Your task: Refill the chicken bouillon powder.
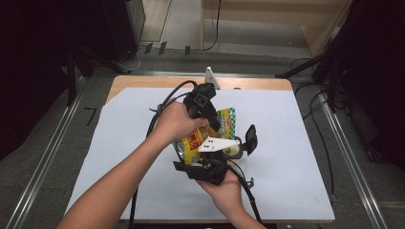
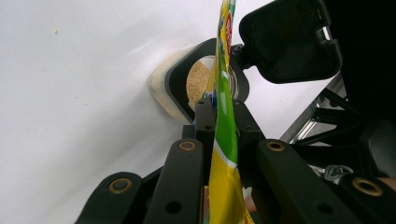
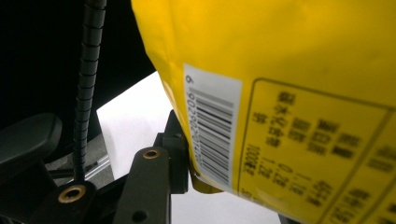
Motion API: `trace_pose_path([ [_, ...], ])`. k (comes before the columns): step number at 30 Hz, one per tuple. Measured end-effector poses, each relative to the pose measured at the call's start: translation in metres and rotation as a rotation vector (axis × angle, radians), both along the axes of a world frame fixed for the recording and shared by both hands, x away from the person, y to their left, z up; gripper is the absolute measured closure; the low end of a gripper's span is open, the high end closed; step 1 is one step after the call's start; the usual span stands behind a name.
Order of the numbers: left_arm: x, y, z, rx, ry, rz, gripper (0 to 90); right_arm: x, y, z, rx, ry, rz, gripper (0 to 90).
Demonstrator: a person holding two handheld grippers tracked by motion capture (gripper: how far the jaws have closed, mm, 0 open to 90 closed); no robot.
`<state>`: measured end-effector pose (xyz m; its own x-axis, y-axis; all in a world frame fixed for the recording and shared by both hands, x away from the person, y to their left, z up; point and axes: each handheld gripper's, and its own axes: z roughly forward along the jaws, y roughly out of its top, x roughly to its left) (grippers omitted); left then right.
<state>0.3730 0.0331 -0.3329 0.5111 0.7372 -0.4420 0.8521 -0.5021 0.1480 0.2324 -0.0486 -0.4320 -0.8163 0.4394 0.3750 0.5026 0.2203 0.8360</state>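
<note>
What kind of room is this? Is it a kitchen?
Probably not a kitchen. It looks like a lab or workshop set up for recording: a wooden table covered with a white sheet, metal rails on the floor, and loose cables trailing beside it, with dark surroundings.

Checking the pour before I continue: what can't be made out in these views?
- Container fill level: left gripper view, the packet crosses the opening.
- Packet's mouth: high view, hidden behind the left gripper.
- Right gripper far jaw: right gripper view, behind the packet.
- Packet's printed text: right gripper view, blurred.
</note>
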Motion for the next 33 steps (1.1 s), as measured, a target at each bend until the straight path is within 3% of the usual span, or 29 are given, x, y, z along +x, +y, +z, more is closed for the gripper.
trace_pose_path([
  [3,0.003,0.000,-0.002,-0.005,0.017,-0.002,85.3,0.000,-0.001,0.001,0.009,0.007,0.004,67.0],
  [13,0.009,0.007,-0.001,-0.029,0.023,0.017,85.7,0.002,-0.003,0.002,0.024,0.011,0.014,67.2],
  [23,0.010,0.012,-0.001,-0.027,0.013,0.020,86.5,0.001,-0.002,0.002,0.024,0.009,0.021,66.8],
  [27,0.009,0.014,0.000,-0.028,-0.014,0.022,87.6,0.001,-0.002,0.001,0.020,0.005,0.021,67.0],
  [33,0.009,0.015,-0.001,-0.030,-0.010,0.026,87.9,0.000,-0.002,-0.002,0.010,0.002,0.012,66.6],
])
